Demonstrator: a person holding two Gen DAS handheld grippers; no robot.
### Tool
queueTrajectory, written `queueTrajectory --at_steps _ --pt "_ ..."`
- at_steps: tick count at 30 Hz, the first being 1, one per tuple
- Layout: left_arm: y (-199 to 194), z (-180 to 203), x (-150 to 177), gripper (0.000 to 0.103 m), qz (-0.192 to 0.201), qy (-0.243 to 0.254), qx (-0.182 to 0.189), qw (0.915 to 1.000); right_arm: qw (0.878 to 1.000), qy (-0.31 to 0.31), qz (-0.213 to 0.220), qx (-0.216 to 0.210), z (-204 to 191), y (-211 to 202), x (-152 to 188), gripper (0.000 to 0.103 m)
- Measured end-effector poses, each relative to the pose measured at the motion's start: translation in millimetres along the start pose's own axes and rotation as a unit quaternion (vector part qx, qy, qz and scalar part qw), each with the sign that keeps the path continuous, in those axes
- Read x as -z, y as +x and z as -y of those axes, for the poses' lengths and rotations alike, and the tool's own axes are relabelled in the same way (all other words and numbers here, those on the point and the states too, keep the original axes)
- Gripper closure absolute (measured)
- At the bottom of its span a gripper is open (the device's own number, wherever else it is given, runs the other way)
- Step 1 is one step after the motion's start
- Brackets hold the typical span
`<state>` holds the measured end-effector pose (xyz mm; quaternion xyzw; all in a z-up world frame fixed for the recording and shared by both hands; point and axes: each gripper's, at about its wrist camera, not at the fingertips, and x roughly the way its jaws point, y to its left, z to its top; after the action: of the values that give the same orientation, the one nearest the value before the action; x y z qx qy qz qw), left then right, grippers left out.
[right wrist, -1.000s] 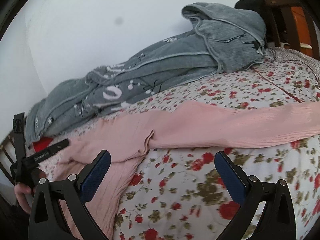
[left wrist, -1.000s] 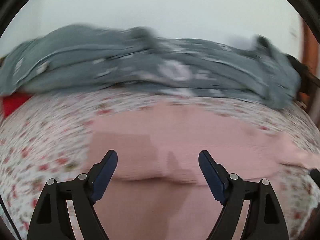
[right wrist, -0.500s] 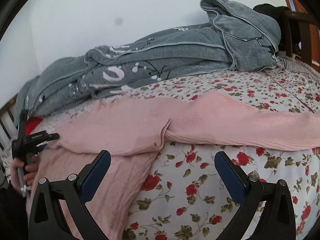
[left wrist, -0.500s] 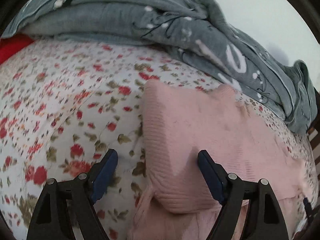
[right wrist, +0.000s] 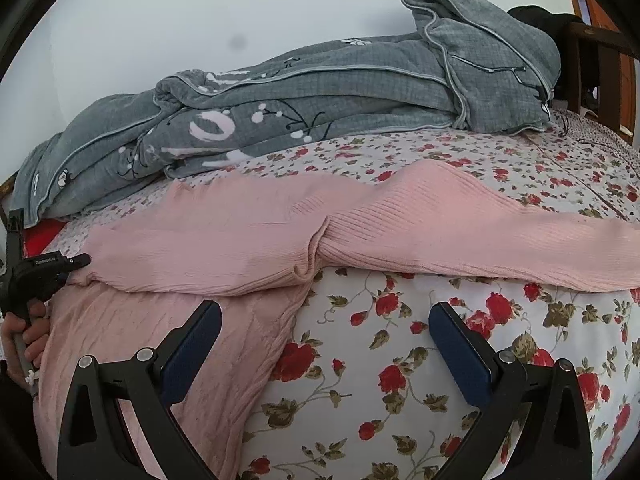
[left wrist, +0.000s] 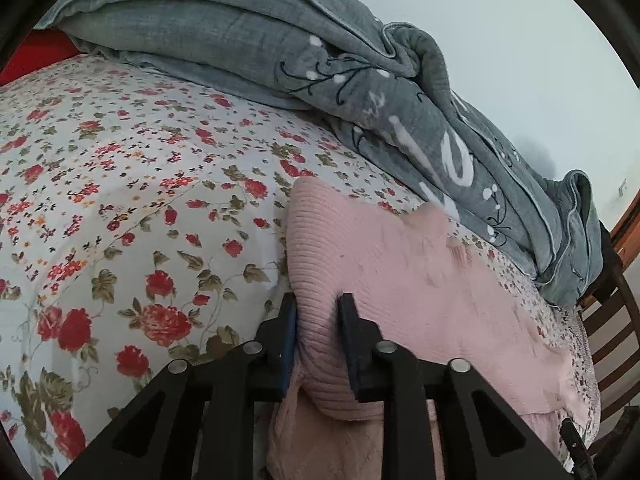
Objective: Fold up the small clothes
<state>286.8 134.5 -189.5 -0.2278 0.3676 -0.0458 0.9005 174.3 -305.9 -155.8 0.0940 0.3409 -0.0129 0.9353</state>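
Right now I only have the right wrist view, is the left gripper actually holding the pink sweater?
Observer: Yes. In the left wrist view the left gripper is shut on a rolled edge of the pink sweater.
Operator: What lies to the left of that edge?
Observer: Bare floral sheet, no sweater.
Operator: And past the grey blanket's far end?
Observer: The blanket ends by a wooden chair.

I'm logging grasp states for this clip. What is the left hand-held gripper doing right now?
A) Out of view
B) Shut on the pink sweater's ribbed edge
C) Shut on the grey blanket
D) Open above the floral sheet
B: in the left wrist view the left hand-held gripper has its fingers pinched on a ribbed fold of the pink sweater.
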Motion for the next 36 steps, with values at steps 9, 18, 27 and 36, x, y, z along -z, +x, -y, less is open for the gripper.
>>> queueTrajectory --at_steps 9,18,27,36 --pt "-1.7 5.6 4.3 0.056 0.003 0.023 -0.044 0.9988 1.000 -0.005 0.005 -0.011 -4.9 -5.0 2.1 0.001" --pt "-2.0 13.2 5.2 0.044 0.011 0.043 -0.092 0.9948 0.999 -0.015 0.020 -0.040 -6.8 -19.7 -1.5 0.001" --pt "-1.9 16.4 7.2 0.041 0.014 0.050 -0.107 0.9929 0.999 -0.003 0.028 -0.043 4.6 -27.8 -3.9 0.001" --pt "-1.6 16.4 7.2 0.040 0.015 0.051 -0.107 0.9928 0.999 0.018 0.030 -0.030 21.5 -28.7 -8.3 0.001"
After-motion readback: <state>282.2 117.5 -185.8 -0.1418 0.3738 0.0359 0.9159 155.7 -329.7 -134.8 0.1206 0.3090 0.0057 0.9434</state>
